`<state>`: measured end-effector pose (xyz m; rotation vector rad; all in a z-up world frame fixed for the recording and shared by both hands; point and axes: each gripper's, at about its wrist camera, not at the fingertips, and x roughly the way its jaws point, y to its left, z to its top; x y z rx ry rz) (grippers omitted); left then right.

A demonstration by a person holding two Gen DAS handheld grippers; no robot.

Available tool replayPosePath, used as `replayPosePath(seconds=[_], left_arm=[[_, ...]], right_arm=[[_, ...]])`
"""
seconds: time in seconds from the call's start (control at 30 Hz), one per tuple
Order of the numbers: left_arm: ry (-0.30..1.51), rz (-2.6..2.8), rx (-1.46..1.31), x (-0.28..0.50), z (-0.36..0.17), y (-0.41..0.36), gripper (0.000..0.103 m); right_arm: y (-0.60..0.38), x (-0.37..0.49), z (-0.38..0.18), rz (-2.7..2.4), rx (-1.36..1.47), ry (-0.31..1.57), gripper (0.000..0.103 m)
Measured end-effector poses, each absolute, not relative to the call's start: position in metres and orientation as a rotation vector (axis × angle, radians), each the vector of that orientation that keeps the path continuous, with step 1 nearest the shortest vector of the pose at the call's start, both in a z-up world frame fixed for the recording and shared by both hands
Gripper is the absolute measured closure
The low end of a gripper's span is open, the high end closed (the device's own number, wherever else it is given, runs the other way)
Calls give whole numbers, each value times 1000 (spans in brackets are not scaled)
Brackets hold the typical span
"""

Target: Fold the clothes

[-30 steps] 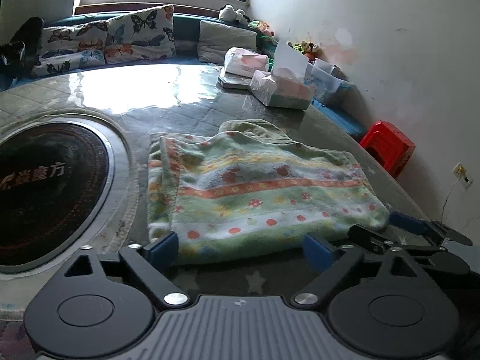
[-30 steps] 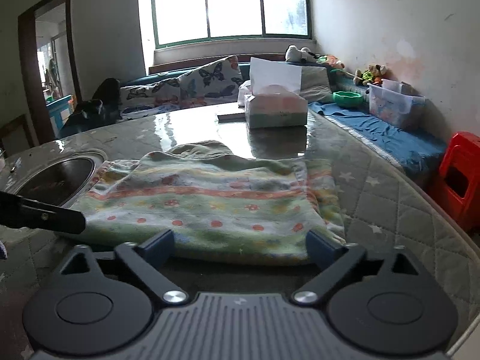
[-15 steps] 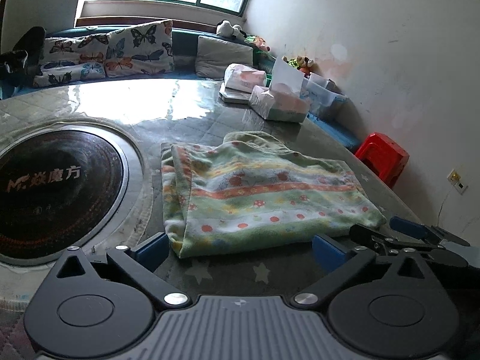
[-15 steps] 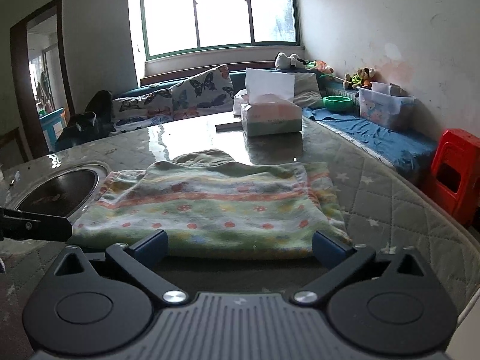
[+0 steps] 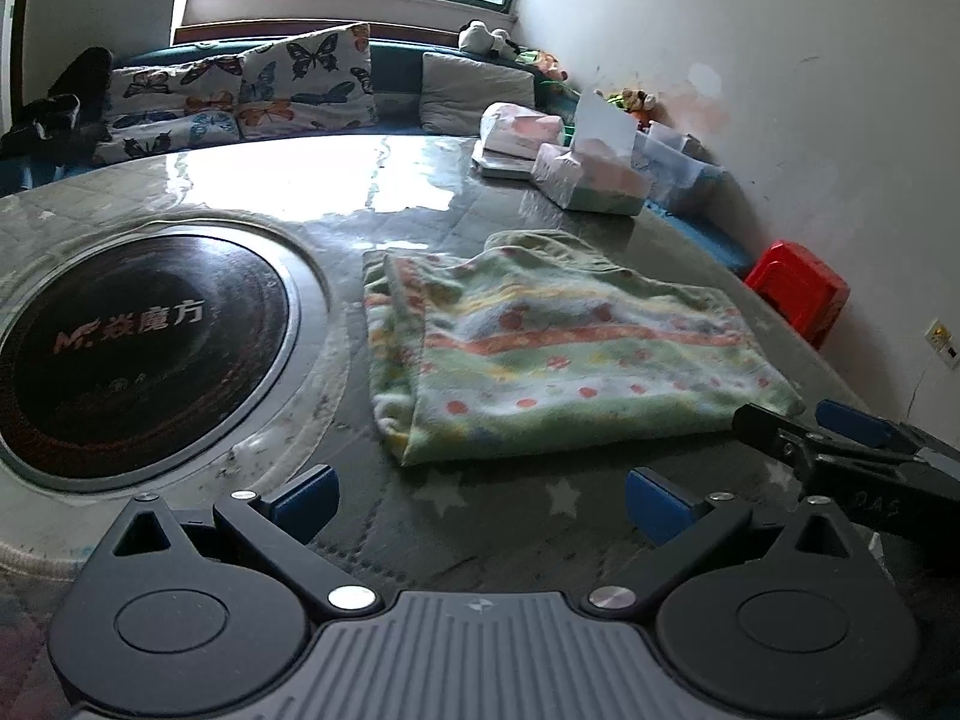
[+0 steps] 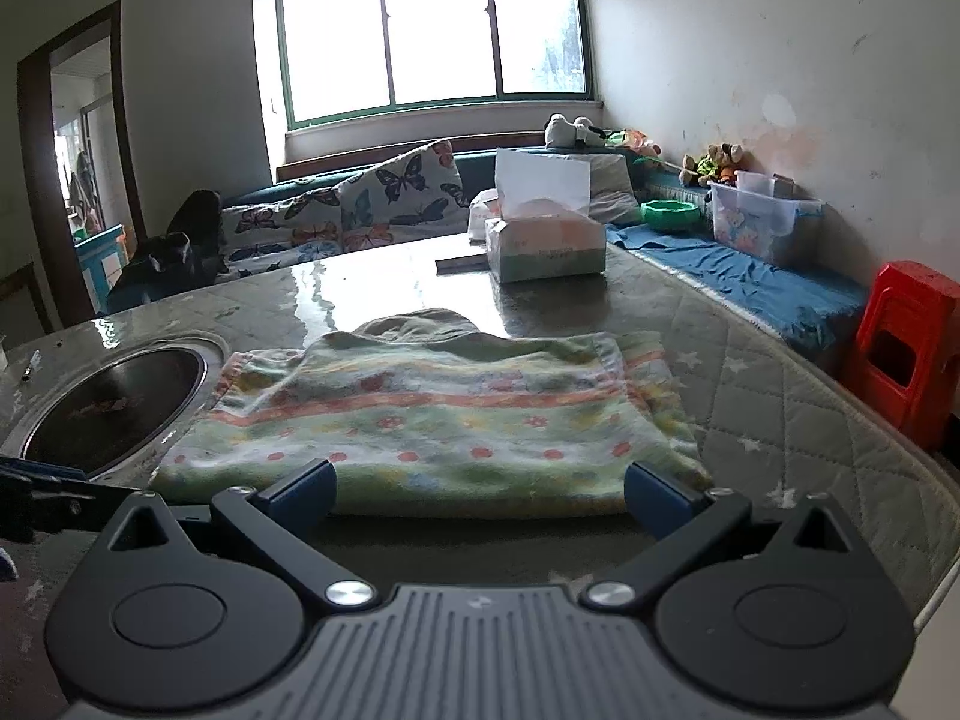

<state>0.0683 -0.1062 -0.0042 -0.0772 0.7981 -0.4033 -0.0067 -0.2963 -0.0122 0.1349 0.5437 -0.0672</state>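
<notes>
Clothes here meant one striped, dotted green garment (image 5: 558, 354), which lay doubled into a rough rectangle at the middle of the left wrist frame, on the quilted table (image 5: 480, 516), with a rumpled olive part showing past its far edge. Over the last second both grippers had drawn back from it: a second earlier the left gripper (image 5: 480, 501) had its blue tips right at the near hem, and now bare table showed between them and the cloth. Its jaws stood wide apart and held nothing. The right gripper (image 6: 480, 489) was likewise spread and empty, its tips just short of the hem in the lower middle of its frame. That retreat suggested a fold had just been let go; whether another fold was meant, the frames did not settle. Round about, a dark inset hotplate (image 5: 120, 348) sat at the left, just beside the garment. A tissue box (image 6: 543, 243) stood well beyond it in the upper middle, and a red stool (image 6: 903, 348) off the right edge. Nothing lay on the cloth itself.
</notes>
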Motion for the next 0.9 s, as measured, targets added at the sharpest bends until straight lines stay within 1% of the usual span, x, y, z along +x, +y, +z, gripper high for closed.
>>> replayPosePath(seconds=[0.23, 0.9], left_arm=[[836, -368, -57, 66, -11, -104, 0], [871, -361, -60, 55, -20, -108, 0]], right_arm=[[-291, -11, -15, -72, 165, 560, 0], [-284, -18, -24, -78, 186, 605, 0]])
